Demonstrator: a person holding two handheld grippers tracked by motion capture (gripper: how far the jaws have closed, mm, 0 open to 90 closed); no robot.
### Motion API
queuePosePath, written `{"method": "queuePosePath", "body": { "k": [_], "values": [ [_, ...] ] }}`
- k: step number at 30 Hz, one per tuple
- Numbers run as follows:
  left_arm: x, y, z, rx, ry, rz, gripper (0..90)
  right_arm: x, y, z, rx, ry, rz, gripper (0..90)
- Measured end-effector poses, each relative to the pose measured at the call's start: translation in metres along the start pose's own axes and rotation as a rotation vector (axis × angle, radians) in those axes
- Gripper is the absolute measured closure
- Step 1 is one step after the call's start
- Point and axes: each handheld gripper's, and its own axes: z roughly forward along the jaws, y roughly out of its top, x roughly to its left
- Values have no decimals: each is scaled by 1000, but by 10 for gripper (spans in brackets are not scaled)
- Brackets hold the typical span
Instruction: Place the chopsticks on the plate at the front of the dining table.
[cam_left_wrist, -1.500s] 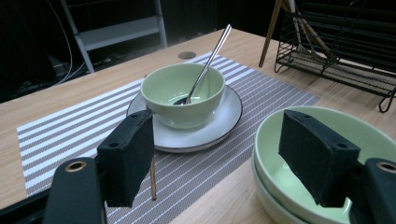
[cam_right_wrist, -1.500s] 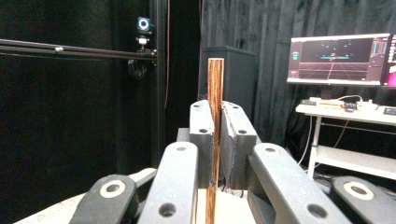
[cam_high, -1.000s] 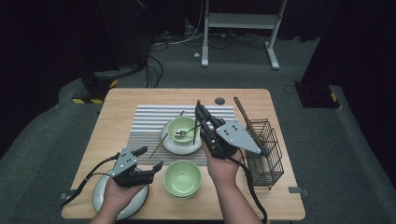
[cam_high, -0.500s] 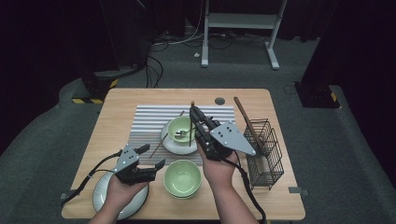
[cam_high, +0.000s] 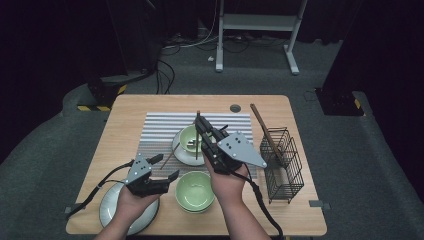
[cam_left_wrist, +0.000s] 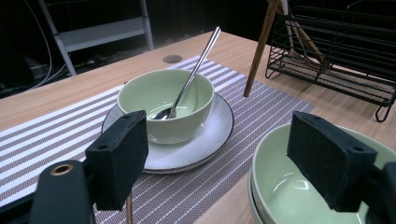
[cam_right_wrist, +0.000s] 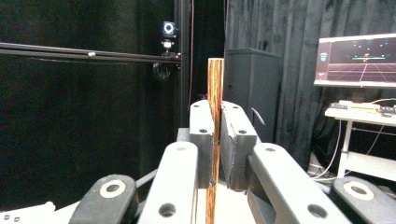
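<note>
The right gripper (cam_right_wrist: 215, 116) is clamping a slim wooden chopstick (cam_right_wrist: 215, 84), upright between its padded jaws. Below it, a glossy green bowl (cam_left_wrist: 161, 105) on a white plate (cam_left_wrist: 212, 130) is holding a steel spoon (cam_left_wrist: 191, 77). The left gripper (cam_left_wrist: 219, 158) is hanging wide open beside a second green bowl (cam_left_wrist: 280, 186) (partly cut off). Right of the clamped stick, a black wire rack (cam_high: 282, 162) is holding what is probably another chopstick.

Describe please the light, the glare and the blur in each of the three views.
High view: the table is lit, the room around it dark. Left gripper view: sharp, with glare on the spoon and a highlight in the near bowl. Right gripper view: the wooden stick is sharp, the near tool parts soft, the screen glowing.
</note>
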Motion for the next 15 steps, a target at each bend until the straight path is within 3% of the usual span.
{"method": "queuePosePath", "body": {
  "k": [15],
  "values": [
    [3,-1,7,-2,-7,-18,238,15,1,6,-7,43,10,836]
  ]
}}
